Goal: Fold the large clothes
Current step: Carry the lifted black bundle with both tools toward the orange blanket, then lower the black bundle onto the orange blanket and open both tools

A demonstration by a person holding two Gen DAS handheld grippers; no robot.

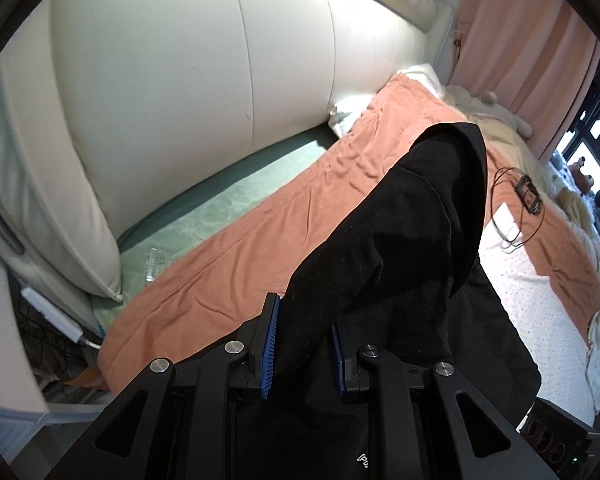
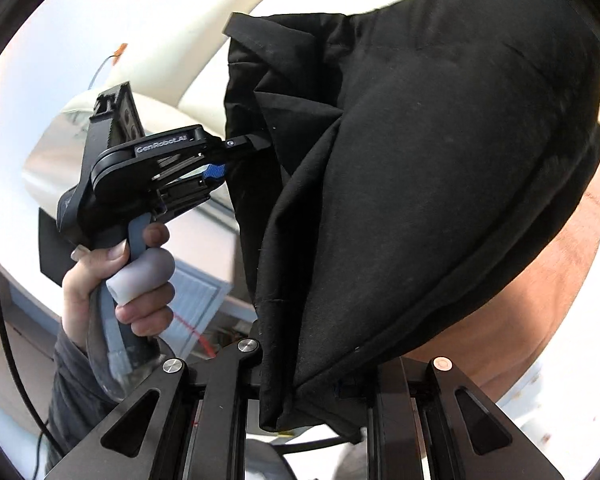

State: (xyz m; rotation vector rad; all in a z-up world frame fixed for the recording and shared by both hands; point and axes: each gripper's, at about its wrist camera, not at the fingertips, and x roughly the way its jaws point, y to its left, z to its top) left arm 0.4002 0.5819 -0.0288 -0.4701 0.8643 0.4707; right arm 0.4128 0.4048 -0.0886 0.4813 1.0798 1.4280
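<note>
A large black garment (image 1: 412, 240) hangs in the air above the bed, held by both grippers. My left gripper (image 1: 302, 344) is shut on a thick fold of it between its blue pads (image 1: 270, 344). In the right wrist view the garment (image 2: 440, 180) fills most of the frame and drapes over my right gripper (image 2: 312, 384), whose fingertips are hidden under the cloth. The left gripper (image 2: 256, 144) shows there too, held by a hand, with its fingers biting into the garment's left edge.
An orange sheet (image 1: 260, 232) covers the bed, with a green sheet (image 1: 204, 208) beside a cream padded headboard (image 1: 188, 80). A white dotted cloth (image 1: 540, 288), a black cable and small device (image 1: 528, 192) lie on the bed. Pink curtains (image 1: 520, 28) hang at the far right.
</note>
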